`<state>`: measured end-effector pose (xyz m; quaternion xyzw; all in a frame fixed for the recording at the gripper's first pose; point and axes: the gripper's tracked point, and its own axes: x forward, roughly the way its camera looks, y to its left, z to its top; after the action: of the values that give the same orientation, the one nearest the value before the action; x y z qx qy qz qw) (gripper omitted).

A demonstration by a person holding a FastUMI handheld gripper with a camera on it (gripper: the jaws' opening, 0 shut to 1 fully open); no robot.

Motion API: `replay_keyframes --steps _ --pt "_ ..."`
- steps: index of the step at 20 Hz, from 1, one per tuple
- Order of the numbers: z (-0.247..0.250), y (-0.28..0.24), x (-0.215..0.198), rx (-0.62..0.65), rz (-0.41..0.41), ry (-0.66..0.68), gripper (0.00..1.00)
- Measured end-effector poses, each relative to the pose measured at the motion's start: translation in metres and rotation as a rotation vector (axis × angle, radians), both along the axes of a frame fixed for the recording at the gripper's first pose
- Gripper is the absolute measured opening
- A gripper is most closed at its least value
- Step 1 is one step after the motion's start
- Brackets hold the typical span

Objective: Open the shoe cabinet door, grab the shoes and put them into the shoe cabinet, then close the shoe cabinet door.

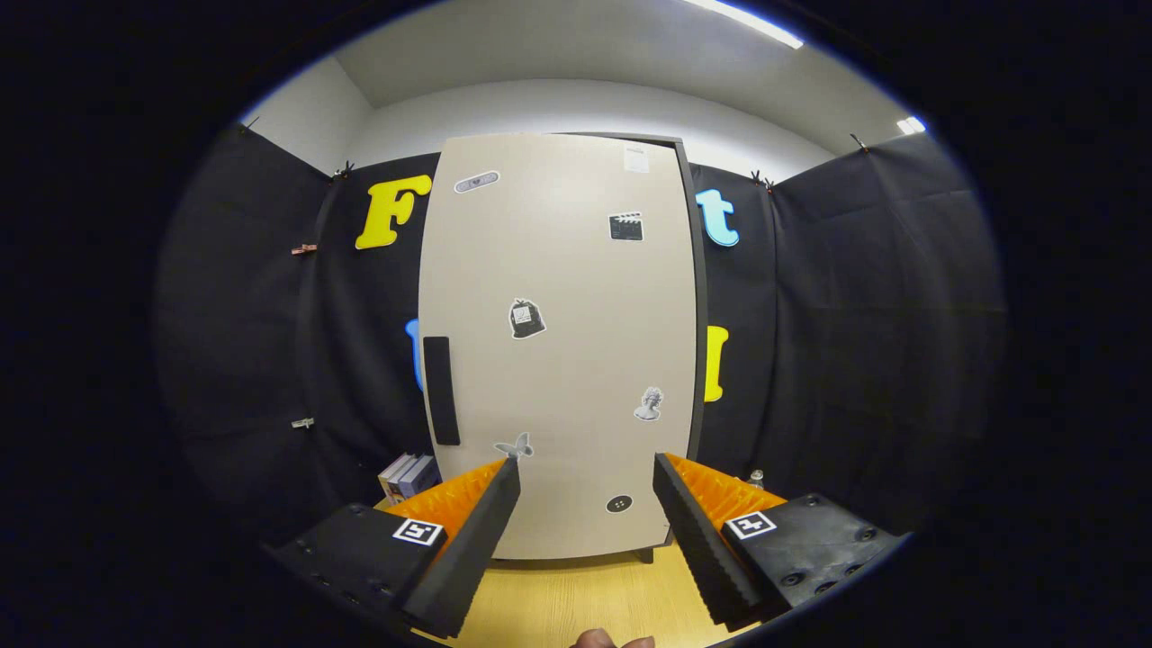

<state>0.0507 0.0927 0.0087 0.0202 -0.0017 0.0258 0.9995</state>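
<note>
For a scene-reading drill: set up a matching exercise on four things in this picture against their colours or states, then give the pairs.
Column one:
1. cabinet door
2. door handle
3. hand-held gripper
4. books

Column two:
A. black vertical bar by the door's edge
B. open, nothing between its fingers
C. beige, closed, dotted with stickers
D. low beside the cabinet, beyond one finger

Pairs: 1-C, 2-A, 3-B, 4-D
</note>
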Motion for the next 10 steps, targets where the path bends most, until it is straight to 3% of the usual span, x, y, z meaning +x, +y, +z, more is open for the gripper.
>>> replay_keyframes --steps 10 --pt "-0.0004 -0.0007 0.0027 0.0 -0.006 -0.002 0.98"
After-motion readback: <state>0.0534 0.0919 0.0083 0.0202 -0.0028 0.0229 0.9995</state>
